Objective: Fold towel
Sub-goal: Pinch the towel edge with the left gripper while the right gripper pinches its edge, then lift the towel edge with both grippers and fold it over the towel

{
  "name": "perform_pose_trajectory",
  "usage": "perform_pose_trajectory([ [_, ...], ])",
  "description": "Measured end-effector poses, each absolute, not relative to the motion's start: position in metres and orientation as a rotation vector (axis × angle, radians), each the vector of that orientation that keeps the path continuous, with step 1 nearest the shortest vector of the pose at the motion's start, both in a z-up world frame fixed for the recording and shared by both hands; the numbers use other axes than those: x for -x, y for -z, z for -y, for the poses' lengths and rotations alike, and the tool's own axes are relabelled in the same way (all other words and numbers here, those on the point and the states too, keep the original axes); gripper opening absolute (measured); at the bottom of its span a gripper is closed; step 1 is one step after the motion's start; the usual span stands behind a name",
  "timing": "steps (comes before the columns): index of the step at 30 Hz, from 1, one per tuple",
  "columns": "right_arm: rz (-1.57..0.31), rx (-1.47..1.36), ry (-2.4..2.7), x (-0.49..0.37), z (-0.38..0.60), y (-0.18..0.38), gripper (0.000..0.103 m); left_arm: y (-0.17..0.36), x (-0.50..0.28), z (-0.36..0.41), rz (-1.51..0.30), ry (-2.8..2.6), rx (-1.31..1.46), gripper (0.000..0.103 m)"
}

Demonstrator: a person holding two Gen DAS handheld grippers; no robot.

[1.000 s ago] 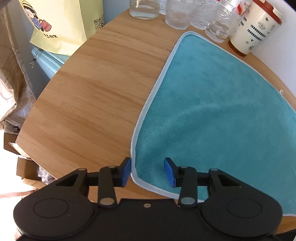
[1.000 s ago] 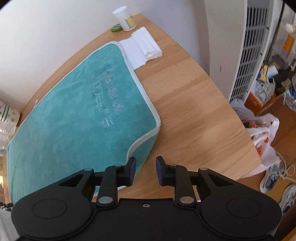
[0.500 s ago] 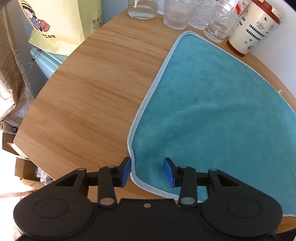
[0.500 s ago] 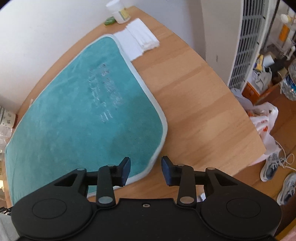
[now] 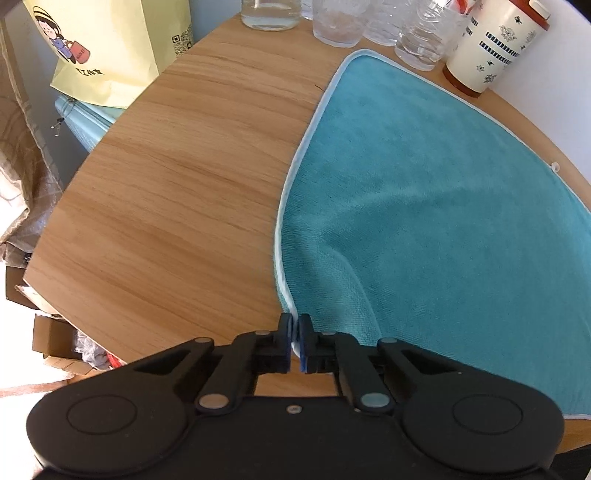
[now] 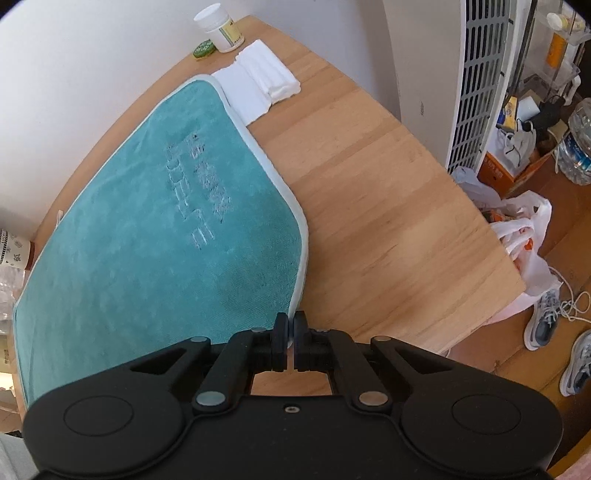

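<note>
A teal towel [image 5: 436, 206] with a pale blue hem lies spread on the wooden table [image 5: 177, 177]. My left gripper [image 5: 294, 326] is shut on the towel's near left corner, and the cloth rises in a ridge from that pinch. In the right wrist view the same towel [image 6: 140, 236] shows embroidered letters. My right gripper [image 6: 290, 325] is shut on its near right corner, where the hem lifts off the table [image 6: 376, 229].
Several clear glasses [image 5: 336, 22] and a patterned cup [image 5: 491, 44] stand along the far edge beside the towel. A yellow paper bag [image 5: 110, 48] hangs past the left edge. Folded white cloth [image 6: 258, 85], a white jar [image 6: 221, 29] and a radiator [image 6: 480, 81] sit on the right side.
Both grippers went from open to shut on the towel's near corners. The corners are pulled up, with a ridge forming on the left side.
</note>
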State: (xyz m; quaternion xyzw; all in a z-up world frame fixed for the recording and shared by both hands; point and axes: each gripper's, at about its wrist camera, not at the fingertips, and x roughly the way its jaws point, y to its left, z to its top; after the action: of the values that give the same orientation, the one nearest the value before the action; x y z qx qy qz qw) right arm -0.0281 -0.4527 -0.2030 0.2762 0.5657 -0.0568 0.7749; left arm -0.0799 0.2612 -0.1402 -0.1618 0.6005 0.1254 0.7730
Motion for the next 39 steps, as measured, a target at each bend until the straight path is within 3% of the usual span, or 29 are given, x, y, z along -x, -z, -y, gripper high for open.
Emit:
perform_pose_trajectory([
  [18,-1.239,-0.567,0.122,0.032,0.457,0.184,0.002,0.126,0.101,-0.270,-1.401,-0.267,0.300,0.002],
  [39,-1.132,-0.504,-0.220,-0.082,0.394,0.123,0.002,0.072,-0.014,-0.252,-1.276,-0.094,0.438,0.002],
])
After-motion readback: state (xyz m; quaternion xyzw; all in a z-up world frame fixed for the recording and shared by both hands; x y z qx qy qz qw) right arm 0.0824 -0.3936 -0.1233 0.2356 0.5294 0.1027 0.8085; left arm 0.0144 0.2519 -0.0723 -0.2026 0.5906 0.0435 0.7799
